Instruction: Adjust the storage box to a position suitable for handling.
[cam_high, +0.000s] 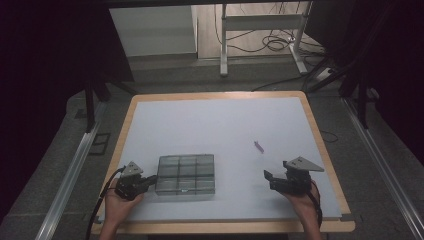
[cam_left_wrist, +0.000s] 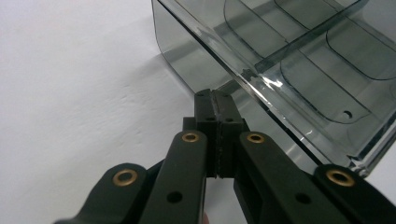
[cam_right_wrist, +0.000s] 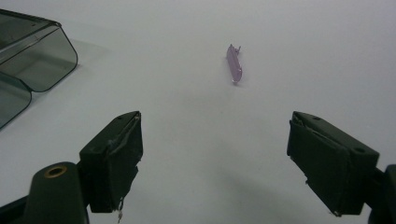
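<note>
Covering wood-edged table (cam_high: 320, 131): pale sheet (cam_high: 225, 125). Left gripper (cam_high: 150, 181) pressed together beside compartment box (cam_high: 186, 174); right gripper (cam_high: 270, 180) spread.

My left gripper (cam_left_wrist: 215, 100) has jaws of matt black plastic with a slightly grainy finish; brass-coloured metal rings line the pivot holes and catch a dull shine. Its pads look like black rubbery strips with rough, worn edges. The compartment box (cam_left_wrist: 289, 60) is smoky transparent plastic, smooth and glossy, with bright reflections along its rim. My right gripper (cam_right_wrist: 215, 163) carries the same matt black plastic; the pad facings appear frayed and peeling at the corners. The small purple piece (cam_right_wrist: 234, 63) looks like translucent plastic with a light sheen. The table mat (cam_high: 220, 125) is matt, smooth, pale grey sheet; the table edge (cam_high: 215, 95) looks like light wood.
</note>
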